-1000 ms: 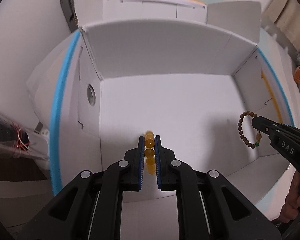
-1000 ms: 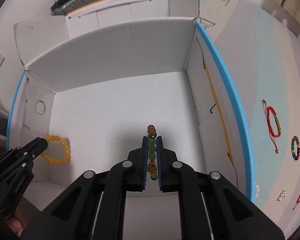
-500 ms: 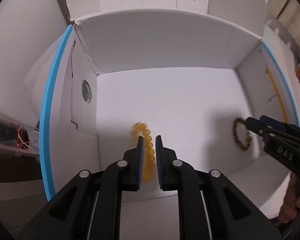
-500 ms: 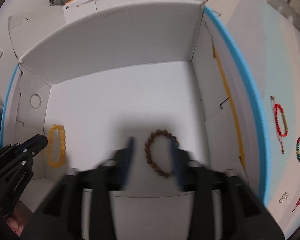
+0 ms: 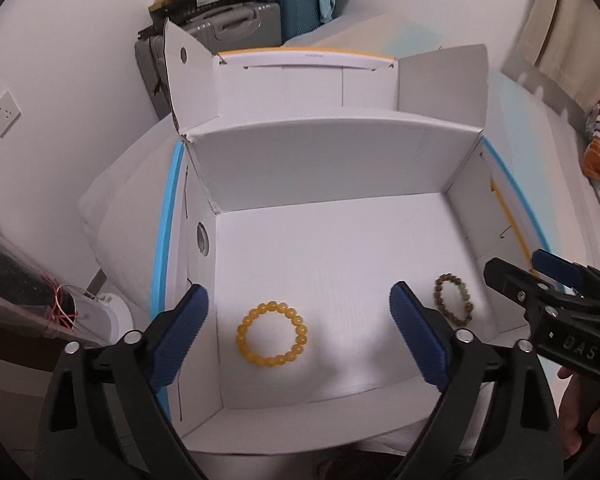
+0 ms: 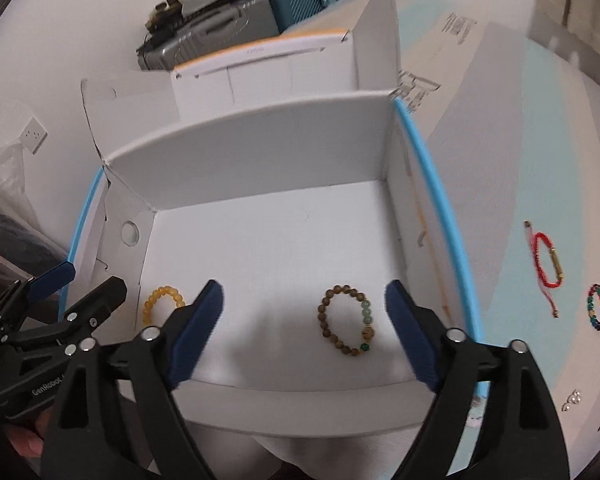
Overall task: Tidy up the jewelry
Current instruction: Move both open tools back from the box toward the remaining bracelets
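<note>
1. Both jaws gape wide, holding nothing: left gripper (image 5: 298, 324), right gripper (image 6: 304, 314).
2. Yellow bracelet (image 5: 273, 333) lies flat on the box (image 5: 320, 168) floor, near its left wall.
3. Brown bracelet (image 6: 346, 325) lies apart, near the right wall.

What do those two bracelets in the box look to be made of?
Yellow bracelet: smooth, glossy, translucent amber-coloured beads, perhaps resin, glass or amber. Brown bracelet: dull, matte brown beads, likely wood or seed, with a few pale and dark green stone-like beads. Box: matte white cardboard with folded flaps.
</note>
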Demonstrator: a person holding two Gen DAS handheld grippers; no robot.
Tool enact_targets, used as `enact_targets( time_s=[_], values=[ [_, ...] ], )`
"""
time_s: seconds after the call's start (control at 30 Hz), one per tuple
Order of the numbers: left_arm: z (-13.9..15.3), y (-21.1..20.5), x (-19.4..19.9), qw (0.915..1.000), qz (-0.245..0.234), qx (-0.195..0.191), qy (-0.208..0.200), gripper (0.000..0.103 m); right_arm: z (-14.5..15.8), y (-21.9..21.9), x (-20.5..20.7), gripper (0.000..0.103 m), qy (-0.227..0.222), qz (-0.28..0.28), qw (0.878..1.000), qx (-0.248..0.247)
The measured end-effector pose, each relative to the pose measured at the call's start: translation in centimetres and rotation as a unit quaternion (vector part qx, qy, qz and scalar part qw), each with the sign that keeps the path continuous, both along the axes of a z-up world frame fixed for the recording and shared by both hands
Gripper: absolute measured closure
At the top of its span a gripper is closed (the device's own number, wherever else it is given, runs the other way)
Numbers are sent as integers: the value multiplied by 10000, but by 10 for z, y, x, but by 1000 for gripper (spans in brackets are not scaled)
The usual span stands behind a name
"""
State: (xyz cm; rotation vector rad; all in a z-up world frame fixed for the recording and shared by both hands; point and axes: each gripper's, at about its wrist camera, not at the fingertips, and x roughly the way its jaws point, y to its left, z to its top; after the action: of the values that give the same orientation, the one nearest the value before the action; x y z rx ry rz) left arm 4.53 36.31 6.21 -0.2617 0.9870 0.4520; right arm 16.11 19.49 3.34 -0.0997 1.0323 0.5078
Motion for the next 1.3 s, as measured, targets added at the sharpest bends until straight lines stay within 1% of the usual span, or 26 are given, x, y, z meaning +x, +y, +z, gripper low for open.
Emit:
enact_targets(
  time_s=[0.13, 0.23, 0.33, 0.4, 0.53, 0.7, 0.93, 1.13, 1.3],
  values=[
    [9, -15, -3, 9998, -115, 69, -152, 6, 12, -20, -8, 7, -263, -166, 9995, 57],
    [15, -26, -3, 9994, -215, 104, -235, 6, 19, -35, -12, 7, -413, -283, 9987, 89],
    [20, -42, -1, 9987, -328, 220, -337, 6, 26, -51, -16, 7, -584, -467, 9972, 47],
    [25, -53, 1, 9982, -383, 210, -419, 6, 30, -65, -18, 7, -653, -580, 9962, 58],
    [32, -75, 5, 9968, -546, 241, -527, 6, 36, -95, -23, 7, -722, -778, 9943, 54],
    [37, -106, 12, 9946, -823, 181, -604, 6, 41, -133, -27, 7, -798, -1002, 9918, 28],
    [37, -154, 22, 9900, -1219, 200, -687, 6, 44, -189, -34, 7, -870, -1336, 9872, -60],
    [35, -195, 29, 9832, -1631, 218, -788, 6, 45, -236, -39, 7, -885, -1635, 9825, -82],
    [28, -226, 37, 9778, -1927, 216, -794, 6, 42, -272, -42, 7, -873, -1876, 9783, -126]
  ],
)
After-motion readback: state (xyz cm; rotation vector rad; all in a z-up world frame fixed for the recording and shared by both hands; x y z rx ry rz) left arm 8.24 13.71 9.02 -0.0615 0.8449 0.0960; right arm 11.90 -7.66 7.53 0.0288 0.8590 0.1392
